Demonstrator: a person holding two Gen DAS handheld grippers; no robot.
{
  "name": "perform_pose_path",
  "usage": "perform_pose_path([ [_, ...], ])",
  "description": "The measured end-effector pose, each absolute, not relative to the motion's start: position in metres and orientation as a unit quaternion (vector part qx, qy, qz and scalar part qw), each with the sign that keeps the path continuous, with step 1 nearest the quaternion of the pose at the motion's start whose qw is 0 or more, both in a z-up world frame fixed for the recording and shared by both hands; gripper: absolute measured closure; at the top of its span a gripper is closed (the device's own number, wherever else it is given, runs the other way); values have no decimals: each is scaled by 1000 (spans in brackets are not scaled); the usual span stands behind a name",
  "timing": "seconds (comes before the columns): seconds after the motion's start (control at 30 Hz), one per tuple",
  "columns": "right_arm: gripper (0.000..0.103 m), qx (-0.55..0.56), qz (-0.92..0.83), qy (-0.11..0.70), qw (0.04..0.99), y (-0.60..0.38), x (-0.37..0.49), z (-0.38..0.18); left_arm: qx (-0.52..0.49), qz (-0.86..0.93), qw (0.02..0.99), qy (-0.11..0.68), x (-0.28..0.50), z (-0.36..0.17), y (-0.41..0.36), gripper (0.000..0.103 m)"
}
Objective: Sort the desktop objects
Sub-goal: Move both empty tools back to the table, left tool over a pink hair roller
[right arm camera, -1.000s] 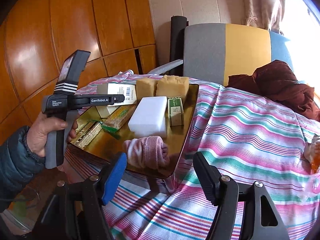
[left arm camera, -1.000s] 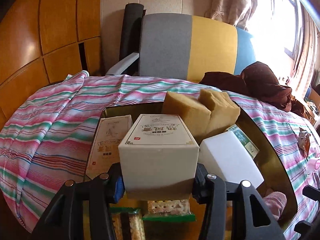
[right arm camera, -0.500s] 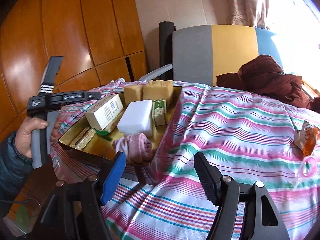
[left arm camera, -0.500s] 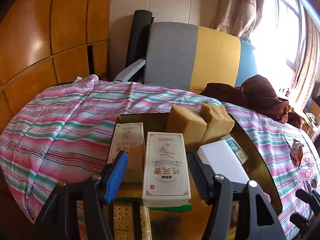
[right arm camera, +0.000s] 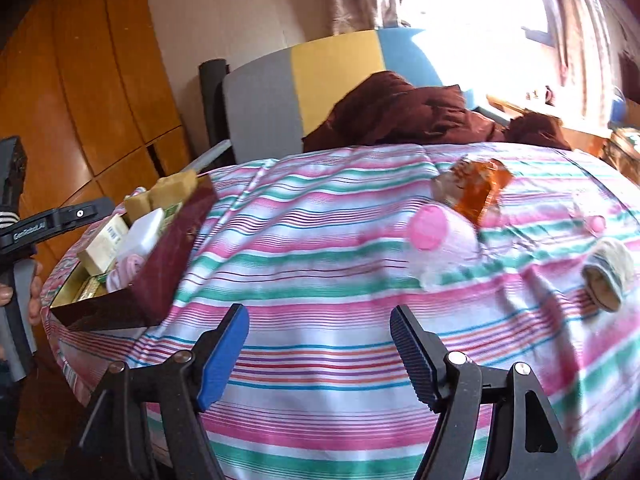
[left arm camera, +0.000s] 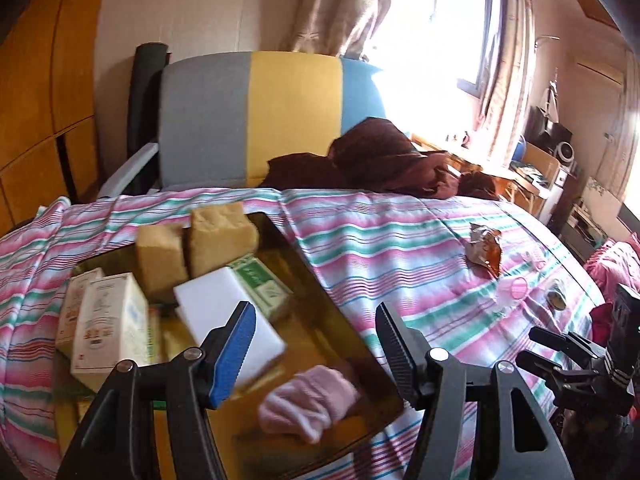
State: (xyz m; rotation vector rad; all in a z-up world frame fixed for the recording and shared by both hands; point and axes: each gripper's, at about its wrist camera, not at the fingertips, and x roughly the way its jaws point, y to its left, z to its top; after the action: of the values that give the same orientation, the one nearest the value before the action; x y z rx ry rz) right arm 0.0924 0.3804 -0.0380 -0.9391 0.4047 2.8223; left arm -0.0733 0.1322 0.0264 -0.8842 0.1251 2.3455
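- My left gripper sits at lower centre, jaws spread, empty.
- Left of frame, the gold tray carries a cream box, white sponge and pink cloth.
- At right, a brown wrapper lies on the striped cloth.

The left black two-finger gripper with one blue-padded finger and one black ribbed finger is hanging with its jaws spread wide and nothing between them. The right black two-finger gripper of the same build is likewise gaping, its fingers gripping nothing. At the left edge of the right wrist view, a bare hand is wrapping around the grey handle of the left gripper, a dark sleeve showing below it.
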Motion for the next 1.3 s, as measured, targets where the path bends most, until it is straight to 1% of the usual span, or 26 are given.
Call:
perform_pose_path([
  [0.33, 28, -291, 921, 190, 175, 459, 127, -43, -353, 831, 420, 93, -36, 12, 253, 39],
  [0.53, 27, -282, 911, 215, 213, 491, 147, -46, -360, 797, 470, 116, -19, 0, 310, 38],
  [0.63, 27, -276, 909, 214, 226, 503, 150, -41, -360, 785, 488, 127, -13, -7, 333, 37],
  [0.7, 27, -272, 909, 210, 234, 511, 150, -36, -357, 779, 496, 137, -10, -10, 347, 33],
  [0.73, 27, -270, 909, 209, 239, 514, 150, -33, -355, 777, 500, 140, -10, -11, 353, 32],
  [0.97, 27, -255, 908, 196, 267, 542, 150, -15, -357, 771, 506, 150, -17, -22, 382, 32],
  [1.03, 24, -253, 909, 184, 276, 554, 142, -6, -364, 767, 507, 149, -21, -28, 387, 32],
  [1.13, 24, -264, 901, 174, 296, 583, 121, -1, -375, 760, 511, 145, -26, -35, 393, 32],
  [1.27, 24, -318, 871, 197, 319, 635, 85, -14, -390, 750, 515, 140, -33, -46, 401, 35],
  [1.3, 24, -331, 863, 203, 323, 647, 77, -20, -393, 748, 516, 138, -35, -48, 403, 40],
])
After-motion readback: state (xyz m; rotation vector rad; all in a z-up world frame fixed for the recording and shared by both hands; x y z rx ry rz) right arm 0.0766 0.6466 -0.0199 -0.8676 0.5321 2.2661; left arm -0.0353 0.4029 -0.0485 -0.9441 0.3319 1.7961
